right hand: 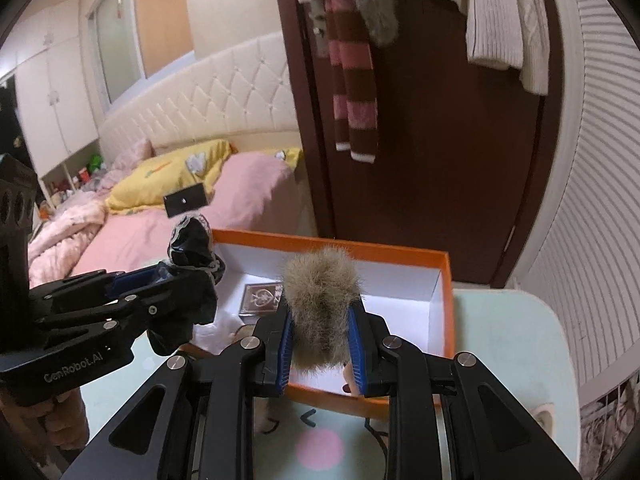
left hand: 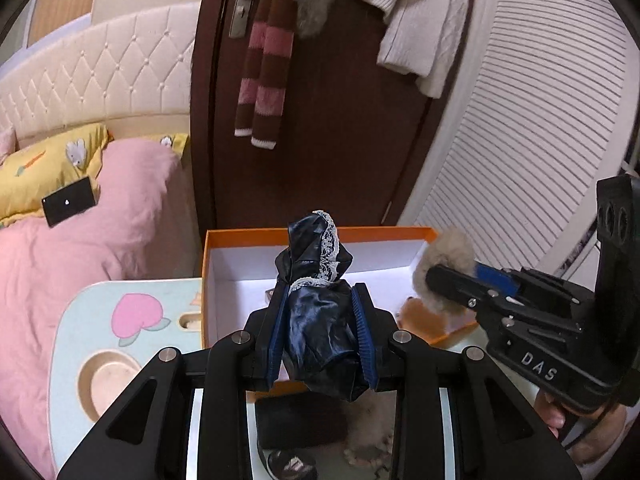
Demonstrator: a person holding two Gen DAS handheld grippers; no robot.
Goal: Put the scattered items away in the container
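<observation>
Left gripper (left hand: 320, 312): clamped on a dark lace-trimmed cloth (left hand: 316, 280), above the box's near edge.
Right gripper (right hand: 322, 340): squeezing a fur ball (right hand: 320, 300), over the box (right hand: 444, 304).
Box: orange, open, a card pack (right hand: 260, 300) inside.

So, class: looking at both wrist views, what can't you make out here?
- Left wrist view: the dark items low on the table are hidden behind the left gripper and its dark satin lace-trimmed cloth.
- Right wrist view: the near floor of the orange cardboard box is hidden by the right gripper and its grey-brown fur pompom.
- The small patterned box: print too small.
</observation>
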